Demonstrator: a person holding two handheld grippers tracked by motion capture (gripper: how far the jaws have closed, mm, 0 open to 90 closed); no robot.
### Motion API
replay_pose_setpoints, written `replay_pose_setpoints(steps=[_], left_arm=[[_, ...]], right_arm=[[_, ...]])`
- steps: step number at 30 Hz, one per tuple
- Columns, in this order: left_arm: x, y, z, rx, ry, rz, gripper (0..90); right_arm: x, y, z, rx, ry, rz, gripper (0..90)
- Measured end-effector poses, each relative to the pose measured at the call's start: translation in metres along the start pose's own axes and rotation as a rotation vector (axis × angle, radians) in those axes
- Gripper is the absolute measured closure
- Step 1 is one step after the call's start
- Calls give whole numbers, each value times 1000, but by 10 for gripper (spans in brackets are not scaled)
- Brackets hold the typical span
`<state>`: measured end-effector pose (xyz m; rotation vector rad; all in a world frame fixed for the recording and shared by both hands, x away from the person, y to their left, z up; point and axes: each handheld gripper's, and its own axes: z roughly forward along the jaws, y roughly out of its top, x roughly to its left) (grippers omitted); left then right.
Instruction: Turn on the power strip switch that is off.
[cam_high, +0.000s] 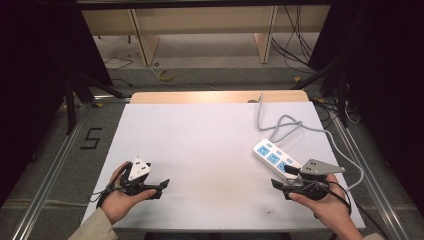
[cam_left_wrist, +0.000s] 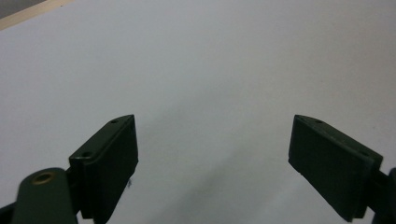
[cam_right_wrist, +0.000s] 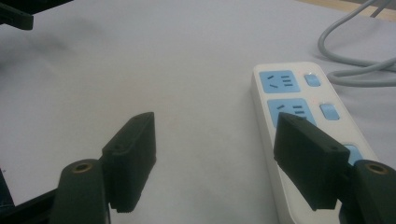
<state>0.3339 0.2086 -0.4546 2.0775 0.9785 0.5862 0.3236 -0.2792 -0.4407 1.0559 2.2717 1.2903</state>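
Right claw (cam_right_wrist: 215, 161): jaws wide apart, empty, low over the desk (cam_high: 200, 145); one jaw overlaps the near end of the power strip (cam_right_wrist: 299, 121) (contact not resolvable). Left claw (cam_left_wrist: 212, 163): also spread, holding nothing, well apart from the strip. Strip lies at the desk's right side, its grey cord (cam_high: 285, 122) looping away. Judged rigid, light, smooth plastic; grip across the narrow body, clear of switches.
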Motion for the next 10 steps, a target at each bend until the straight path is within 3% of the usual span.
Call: replay_pose_setpoints(steps=[10], left_arm=[[-1, 1, 2, 1, -6, -1, 156]], right_arm=[[-1, -1, 2, 0, -1, 5, 301]])
